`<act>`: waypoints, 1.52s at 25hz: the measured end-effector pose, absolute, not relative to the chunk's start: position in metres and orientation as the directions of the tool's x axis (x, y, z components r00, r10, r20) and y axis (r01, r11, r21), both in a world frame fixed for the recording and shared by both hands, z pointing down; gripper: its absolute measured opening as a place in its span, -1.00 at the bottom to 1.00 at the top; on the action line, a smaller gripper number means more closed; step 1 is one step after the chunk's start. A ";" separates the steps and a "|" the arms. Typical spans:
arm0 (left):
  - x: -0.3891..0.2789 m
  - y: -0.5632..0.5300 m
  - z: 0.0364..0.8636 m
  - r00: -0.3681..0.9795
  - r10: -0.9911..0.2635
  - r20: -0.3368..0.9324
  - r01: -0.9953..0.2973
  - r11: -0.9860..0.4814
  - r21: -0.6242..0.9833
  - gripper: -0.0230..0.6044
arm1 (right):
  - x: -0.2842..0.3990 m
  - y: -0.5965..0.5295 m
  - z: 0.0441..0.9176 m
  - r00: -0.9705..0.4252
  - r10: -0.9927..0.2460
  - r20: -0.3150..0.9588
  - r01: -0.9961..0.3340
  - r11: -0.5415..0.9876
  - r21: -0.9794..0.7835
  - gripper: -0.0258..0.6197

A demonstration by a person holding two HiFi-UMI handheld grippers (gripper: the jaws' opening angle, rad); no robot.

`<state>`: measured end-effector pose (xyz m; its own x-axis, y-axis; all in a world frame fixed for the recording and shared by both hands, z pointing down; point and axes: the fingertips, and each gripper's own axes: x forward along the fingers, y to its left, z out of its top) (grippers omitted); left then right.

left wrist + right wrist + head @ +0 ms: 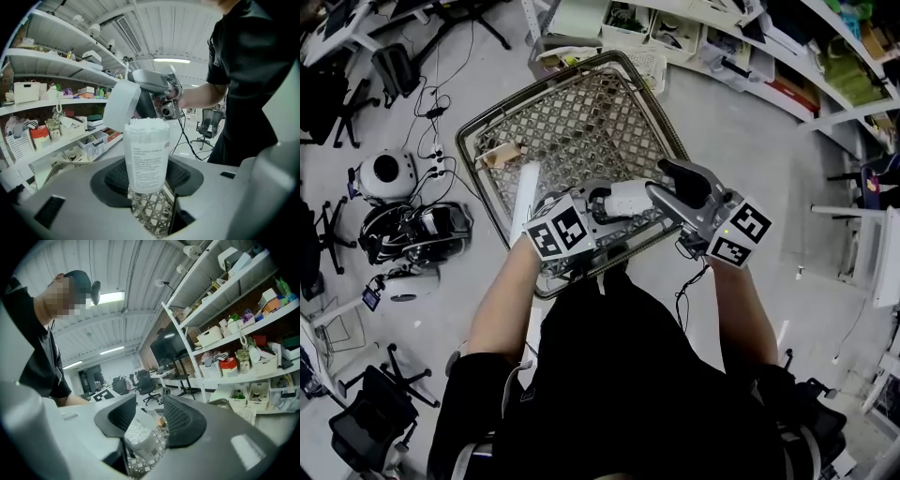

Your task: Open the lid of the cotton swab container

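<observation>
The cotton swab container [146, 157] is a clear cylinder with a printed label, packed with white swabs. My left gripper [149, 180] is shut on its lower body and holds it upright. Its white lid [121, 105] stands flipped open on the upper left. In the head view the container [626, 199] hangs over the wire basket between both grippers. My right gripper [664, 189] comes in from the right at the container's top. In the right gripper view the open top with swabs [137, 437] lies low between that gripper's [146, 420] spread pads, which do not press on it.
A metal wire basket [581, 112] stands on the floor below, with a white tube [527, 192] and a small brown item [502, 155] inside. Cables and round devices [384, 173] lie left of it, office chairs [370, 412] nearby. Stocked shelves [47, 93] line one side.
</observation>
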<state>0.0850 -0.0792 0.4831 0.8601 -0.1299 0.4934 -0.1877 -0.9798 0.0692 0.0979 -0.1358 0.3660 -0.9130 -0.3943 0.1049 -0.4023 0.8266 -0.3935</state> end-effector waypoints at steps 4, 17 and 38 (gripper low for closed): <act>0.083 -0.089 0.487 0.850 -0.161 0.501 -0.219 -0.974 0.059 -0.27 | 0.110 -0.143 0.372 -0.866 -0.480 0.140 -0.500 0.819 -0.281 -0.34; 0.058 -0.142 0.539 0.761 -0.400 0.510 -0.515 -0.851 0.101 -0.27 | 0.127 -0.158 0.433 -0.784 -0.586 0.204 -0.617 0.702 -0.355 -0.51; 0.051 -0.173 0.669 0.608 -0.506 0.611 -0.677 -0.733 0.066 -0.27 | 0.117 -0.139 0.537 -0.777 -0.563 0.283 -0.625 0.636 -0.452 -0.59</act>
<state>0.0511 -0.1731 0.6687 0.6080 -0.5064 0.6114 -0.6768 -0.7332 0.0657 0.1173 -0.1389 0.5369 -0.7767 -0.5627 0.2831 -0.6255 0.6359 -0.4522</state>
